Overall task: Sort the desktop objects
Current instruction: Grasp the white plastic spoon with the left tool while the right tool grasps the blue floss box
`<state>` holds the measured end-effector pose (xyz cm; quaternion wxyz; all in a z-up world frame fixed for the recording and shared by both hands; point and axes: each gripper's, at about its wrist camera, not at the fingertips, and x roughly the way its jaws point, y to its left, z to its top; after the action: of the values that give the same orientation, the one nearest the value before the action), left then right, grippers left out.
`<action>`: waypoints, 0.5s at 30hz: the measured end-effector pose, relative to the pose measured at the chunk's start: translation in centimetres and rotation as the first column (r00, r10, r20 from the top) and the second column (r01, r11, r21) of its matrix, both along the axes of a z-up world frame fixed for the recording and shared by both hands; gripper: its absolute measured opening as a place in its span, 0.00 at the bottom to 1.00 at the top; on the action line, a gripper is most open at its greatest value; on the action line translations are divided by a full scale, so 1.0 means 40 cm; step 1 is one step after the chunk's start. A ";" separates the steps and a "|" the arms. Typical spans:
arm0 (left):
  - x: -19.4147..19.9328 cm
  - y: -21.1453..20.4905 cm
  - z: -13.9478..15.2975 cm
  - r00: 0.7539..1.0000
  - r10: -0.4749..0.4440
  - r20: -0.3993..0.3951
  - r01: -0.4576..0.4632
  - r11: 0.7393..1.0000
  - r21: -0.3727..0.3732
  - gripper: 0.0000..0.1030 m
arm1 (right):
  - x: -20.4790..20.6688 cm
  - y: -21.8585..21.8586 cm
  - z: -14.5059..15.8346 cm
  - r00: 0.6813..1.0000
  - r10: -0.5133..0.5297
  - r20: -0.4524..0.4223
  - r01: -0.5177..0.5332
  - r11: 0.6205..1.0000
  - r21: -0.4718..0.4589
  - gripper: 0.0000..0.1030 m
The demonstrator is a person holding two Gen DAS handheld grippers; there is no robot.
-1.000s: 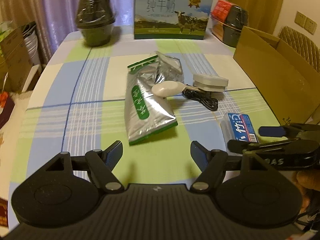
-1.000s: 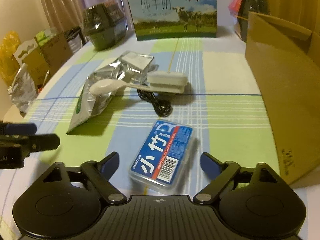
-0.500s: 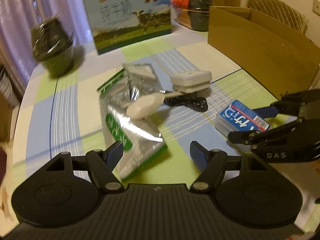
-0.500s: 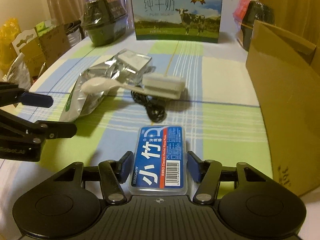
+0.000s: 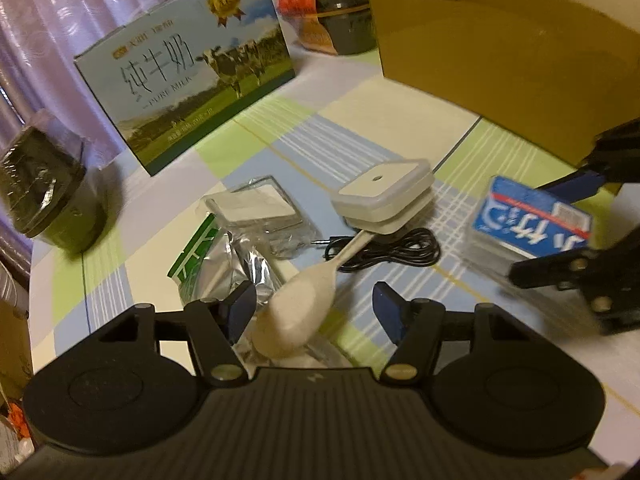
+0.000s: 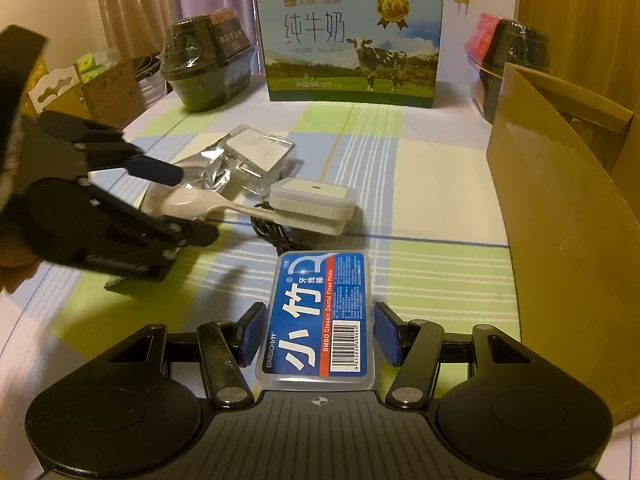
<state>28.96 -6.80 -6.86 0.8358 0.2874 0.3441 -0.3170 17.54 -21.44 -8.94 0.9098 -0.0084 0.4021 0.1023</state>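
Silver foil of the pouch (image 5: 224,276) lies at the left of the cluster, under the bowl of the white spoon (image 5: 298,314). The left gripper (image 5: 314,312) has come forward over the last second, from bare cloth to the spoon: its jaws stand apart with the spoon bowl between them, not yet pinched. The spoon's handle runs away to the white square box (image 5: 386,194), which sits on a black cable (image 5: 394,250); whether the handle is trapped under the box cannot be told.

Further right, the floss case (image 6: 320,318) has gone from lying free ahead of the right gripper (image 6: 320,334) to being clamped by its blue pads (image 6: 252,334) on both long sides. Whether it is lifted cannot be told.

At the far right stands the open carton (image 6: 560,216).

Judgement: one item is secured for the carton, a second is about to be taken.
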 end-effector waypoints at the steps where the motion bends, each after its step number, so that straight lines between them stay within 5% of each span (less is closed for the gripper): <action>1: 0.010 -0.005 -0.009 1.000 -0.003 -0.005 0.003 1.000 0.015 0.59 | -0.001 -0.002 0.000 1.000 0.001 0.000 -0.001 1.000 -0.001 0.53; 4: 0.023 -0.009 -0.029 1.000 0.003 -0.030 -0.002 0.999 0.051 0.50 | -0.002 -0.008 -0.002 1.000 0.003 -0.005 -0.002 1.000 0.001 0.53; 6: 0.012 -0.006 -0.028 0.999 0.016 -0.044 -0.014 0.999 0.052 0.32 | -0.006 -0.012 -0.001 1.000 0.002 -0.003 -0.002 1.000 0.002 0.53; 15: -0.192 -0.002 -0.013 0.991 0.072 -0.109 -0.069 0.997 0.029 0.23 | -0.071 -0.038 0.002 1.000 -0.005 -0.024 0.005 1.000 0.022 0.53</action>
<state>21.30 -6.90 -7.39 0.8227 0.2675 0.4032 -0.2982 14.69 -22.97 -8.88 0.9053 0.0040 0.4118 0.1045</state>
